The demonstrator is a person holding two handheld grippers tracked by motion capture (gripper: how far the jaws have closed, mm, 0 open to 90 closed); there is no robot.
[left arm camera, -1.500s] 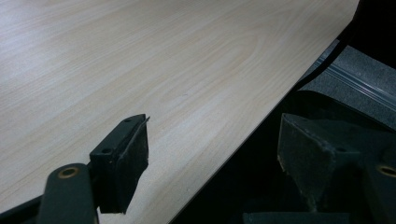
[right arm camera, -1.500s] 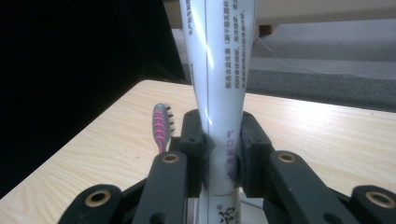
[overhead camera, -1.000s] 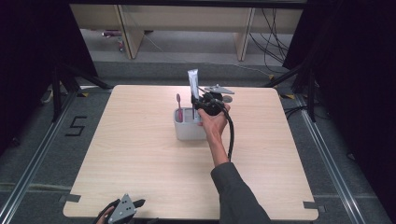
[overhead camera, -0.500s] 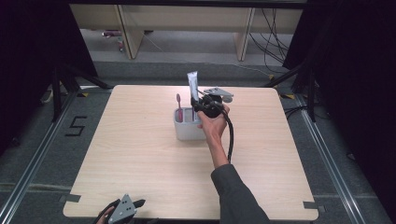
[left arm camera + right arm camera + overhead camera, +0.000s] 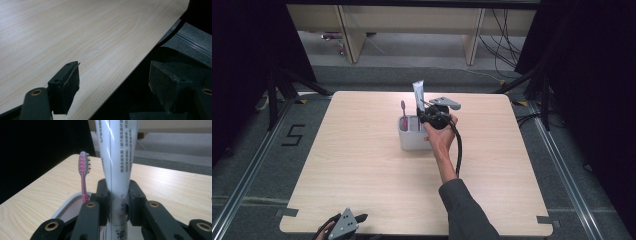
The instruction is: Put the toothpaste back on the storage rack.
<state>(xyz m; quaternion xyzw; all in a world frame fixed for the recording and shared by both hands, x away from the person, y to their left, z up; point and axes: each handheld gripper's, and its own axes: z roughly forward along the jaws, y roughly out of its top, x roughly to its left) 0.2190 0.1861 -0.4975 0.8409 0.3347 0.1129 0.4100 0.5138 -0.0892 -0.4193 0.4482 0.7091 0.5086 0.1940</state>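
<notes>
Right gripper [image 5: 118, 202] fingers pinch glossy white tube [image 5: 117, 157]; left gripper [image 5: 115, 92] fingers wide above woodgrain table [image 5: 75, 32].

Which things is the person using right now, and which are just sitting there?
In use:
- white toothpaste tube, squeezed upright by the right gripper
- grey holder beneath it

Just sitting there:
- pink toothbrush, standing in the holder
- left gripper, fingers apart at the edge of the table
</notes>
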